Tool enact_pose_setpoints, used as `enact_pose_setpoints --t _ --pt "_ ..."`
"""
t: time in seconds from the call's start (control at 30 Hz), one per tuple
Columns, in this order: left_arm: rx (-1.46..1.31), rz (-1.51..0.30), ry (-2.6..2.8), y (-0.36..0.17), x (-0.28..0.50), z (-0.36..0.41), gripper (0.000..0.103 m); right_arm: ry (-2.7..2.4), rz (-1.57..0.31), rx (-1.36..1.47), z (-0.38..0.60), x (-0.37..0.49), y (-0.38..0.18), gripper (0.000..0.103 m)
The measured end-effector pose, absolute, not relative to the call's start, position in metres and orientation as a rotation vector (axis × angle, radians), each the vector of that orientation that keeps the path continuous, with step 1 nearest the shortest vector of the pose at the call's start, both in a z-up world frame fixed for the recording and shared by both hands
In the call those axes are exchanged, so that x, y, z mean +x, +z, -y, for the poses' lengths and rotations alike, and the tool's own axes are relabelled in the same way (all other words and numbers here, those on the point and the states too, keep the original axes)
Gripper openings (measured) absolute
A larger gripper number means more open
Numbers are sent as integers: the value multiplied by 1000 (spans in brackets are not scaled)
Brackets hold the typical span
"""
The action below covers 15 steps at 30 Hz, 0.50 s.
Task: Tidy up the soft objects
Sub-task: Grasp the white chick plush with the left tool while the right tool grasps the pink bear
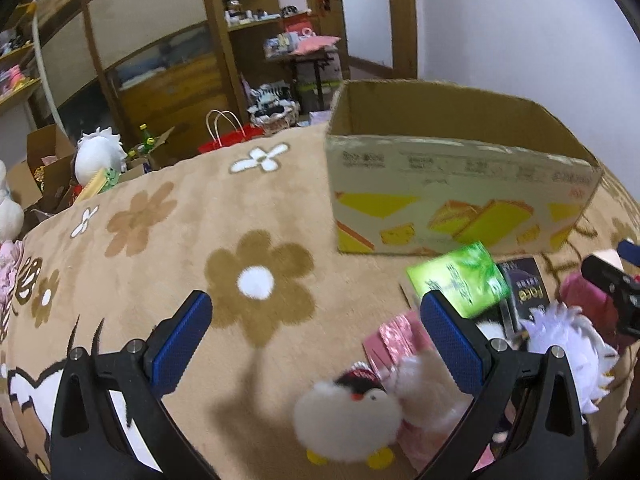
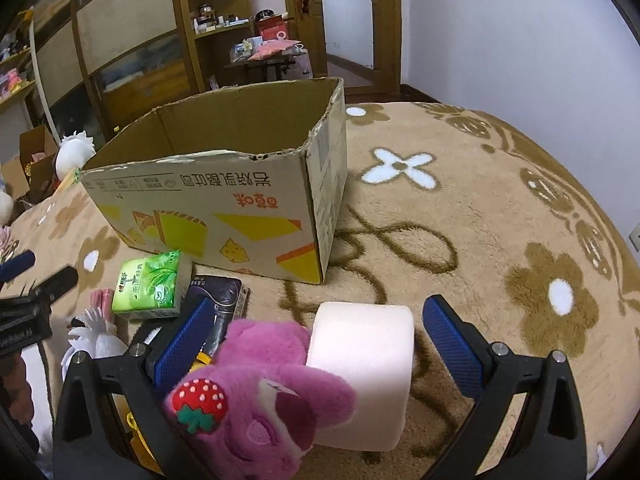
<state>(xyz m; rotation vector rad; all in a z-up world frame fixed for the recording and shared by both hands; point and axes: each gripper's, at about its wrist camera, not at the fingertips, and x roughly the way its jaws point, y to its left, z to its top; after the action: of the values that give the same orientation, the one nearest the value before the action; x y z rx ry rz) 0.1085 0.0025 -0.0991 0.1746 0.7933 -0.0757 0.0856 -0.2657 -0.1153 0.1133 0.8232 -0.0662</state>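
Observation:
An open cardboard box [image 1: 452, 184] [image 2: 224, 196] stands on a beige flowered blanket [image 1: 248, 216]. My left gripper [image 1: 316, 340] is open above the blanket, with a white penguin plush [image 1: 348, 420] and a pale pink plush [image 1: 428, 396] low between its fingers. My right gripper [image 2: 316, 340] is open around a purple bear plush with a strawberry [image 2: 256, 396] and a pale pink tissue roll [image 2: 364, 372]. A green tissue pack [image 1: 460, 280] [image 2: 150, 284], a dark packet [image 1: 524, 284] [image 2: 224, 292] and a white spiky plush [image 1: 568, 344] [image 2: 94, 336] lie by the box.
Wooden cabinets and shelves [image 1: 160, 60] line the far wall, with a door [image 2: 312, 0] behind. Boxes, a white plush [image 1: 100, 156] and a red bag [image 1: 228, 140] sit beyond the blanket's left edge. A pink foil packet [image 1: 396, 336] lies near the plushes. Open blanket [image 2: 500, 220] lies right of the box.

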Motion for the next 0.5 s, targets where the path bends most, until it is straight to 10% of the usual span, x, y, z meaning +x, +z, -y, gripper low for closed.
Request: enact_pose_setpoints --t 0.5 --pt "232 -909 -82 -114 99 5 103 -69 -882 106 256 79 -118 103"
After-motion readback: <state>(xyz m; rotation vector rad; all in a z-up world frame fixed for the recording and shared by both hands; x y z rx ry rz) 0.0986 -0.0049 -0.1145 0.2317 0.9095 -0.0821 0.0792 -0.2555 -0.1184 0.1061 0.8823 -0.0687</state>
